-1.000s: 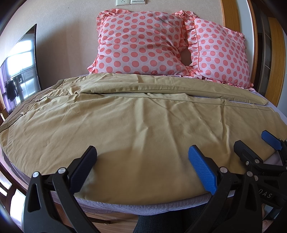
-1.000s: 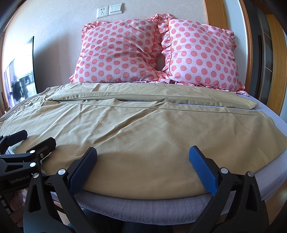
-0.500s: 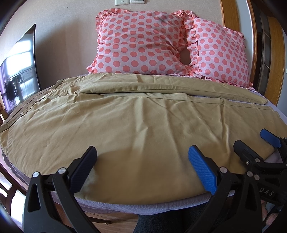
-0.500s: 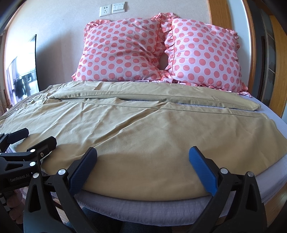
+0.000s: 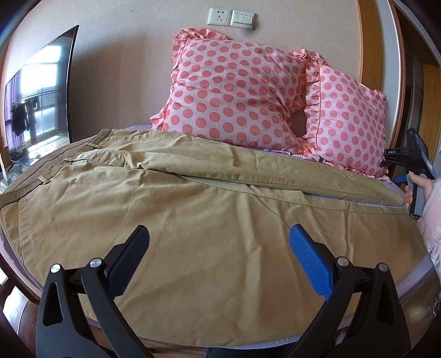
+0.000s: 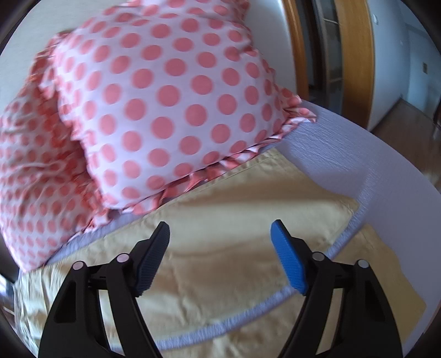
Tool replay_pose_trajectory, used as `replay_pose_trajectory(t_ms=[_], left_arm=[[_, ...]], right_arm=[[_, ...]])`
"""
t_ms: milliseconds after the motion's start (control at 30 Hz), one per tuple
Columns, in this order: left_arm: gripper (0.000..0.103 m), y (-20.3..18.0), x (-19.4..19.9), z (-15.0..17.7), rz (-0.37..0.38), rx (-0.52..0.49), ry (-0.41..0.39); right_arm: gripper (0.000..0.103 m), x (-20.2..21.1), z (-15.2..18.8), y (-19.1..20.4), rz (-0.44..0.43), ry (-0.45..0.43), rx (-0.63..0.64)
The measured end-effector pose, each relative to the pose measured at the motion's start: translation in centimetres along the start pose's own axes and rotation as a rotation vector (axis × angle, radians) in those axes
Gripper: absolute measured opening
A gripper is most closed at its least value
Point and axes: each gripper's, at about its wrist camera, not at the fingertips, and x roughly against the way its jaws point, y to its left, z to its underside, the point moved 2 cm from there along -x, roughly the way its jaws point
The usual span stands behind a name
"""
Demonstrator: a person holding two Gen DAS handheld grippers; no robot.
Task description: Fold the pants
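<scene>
Both tongs point(image 5: 217, 247) point(image 6: 220, 236) wide apart, empty, poised low over khaki pants point(image 5: 193, 220).

Two pink polka-dot pillows lean on the far wall, the left pillow point(image 5: 234, 91) overlapping the right pillow point(image 5: 350, 121). A socket point(image 5: 219, 17) and a switch point(image 5: 242, 19) sit side by side on the wall above them, and a TV point(image 5: 38, 93) stands far left. The lavender sheet point(image 6: 344, 154) covers the bed, with a wooden doorframe point(image 6: 355, 60) at far right.
</scene>
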Motion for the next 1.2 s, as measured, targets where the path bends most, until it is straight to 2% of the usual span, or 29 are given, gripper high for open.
replay_pose_trajectory(t_ms=[100, 267, 300, 367, 433, 467, 533, 567, 600, 667, 767, 867, 933, 1000, 1133, 1200], left_arm=[[0.101, 0.6, -0.1, -0.3, 0.017, 0.028, -0.007], [0.101, 0.5, -0.6, -0.5, 0.06, -0.011, -0.012], [0.101, 0.3, -0.8, -0.6, 0.062, -0.026, -0.015], [0.101, 0.0, -1.2, -0.6, 0.068, -0.05, -0.014], [0.101, -0.3, -1.6, -0.5, 0.072, -0.06, -0.005], [0.101, -0.3, -1.7, -0.5, 0.073, -0.058, -0.003], [0.101, -0.2, -1.9, -0.5, 0.08, -0.043, 0.0], [0.101, -0.1, -1.8, -0.5, 0.083, -0.034, 0.0], [0.101, 0.1, -1.8, -0.5, 0.083, -0.025, -0.002], [0.101, 0.5, -1.4, -0.4, 0.074, -0.012, -0.015], [0.101, 1.1, -0.8, -0.5, 0.025, -0.008, -0.038], [0.101, 1.7, 0.0, -0.5, 0.012, 0.016, -0.059], [0.101, 2.1, 0.4, -0.6, 0.006, 0.035, -0.067], [0.101, 2.3, 0.6, -0.7, 0.004, 0.055, -0.072], [0.101, 2.5, 0.4, -1.2, 0.039, 0.099, -0.052], [0.101, 2.6, 0.4, -1.5, 0.073, 0.122, -0.034]], right_arm=[[0.07, -5.0, -3.0, -0.7, 0.073, 0.052, -0.099], [0.062, -11.5, -5.1, -0.7, 0.212, 0.128, -0.132], [0.062, -12.1, -5.5, -0.8, 0.233, 0.118, -0.137], [0.062, -13.2, -6.0, -0.5, 0.295, 0.105, -0.11], [0.056, -13.7, -5.6, -0.1, 0.36, 0.078, -0.028], [0.046, -13.7, -5.3, -0.1, 0.335, 0.063, -0.01], [0.017, -13.2, -5.0, -0.8, 0.293, 0.053, -0.011], [0.008, -12.8, -4.8, -1.6, 0.245, 0.059, -0.045], [0.005, -12.2, -4.5, -2.7, 0.178, 0.065, -0.096], [0.005, -9.9, -3.6, -4.8, 0.034, 0.048, -0.19], [0.004, -4.7, -1.3, -7.6, -0.167, -0.022, -0.248], [0.004, 2.3, 3.1, -9.6, -0.321, -0.083, -0.289], [0.004, 6.0, 6.7, -10.8, -0.36, -0.077, -0.298], [0.004, 8.1, 9.5, -11.7, -0.349, -0.032, -0.311], [0.01, 7.5, 12.9, -13.6, -0.391, 0.137, -0.429], [0.031, 7.5, 13.3, -13.9, -0.406, 0.157, -0.472]])
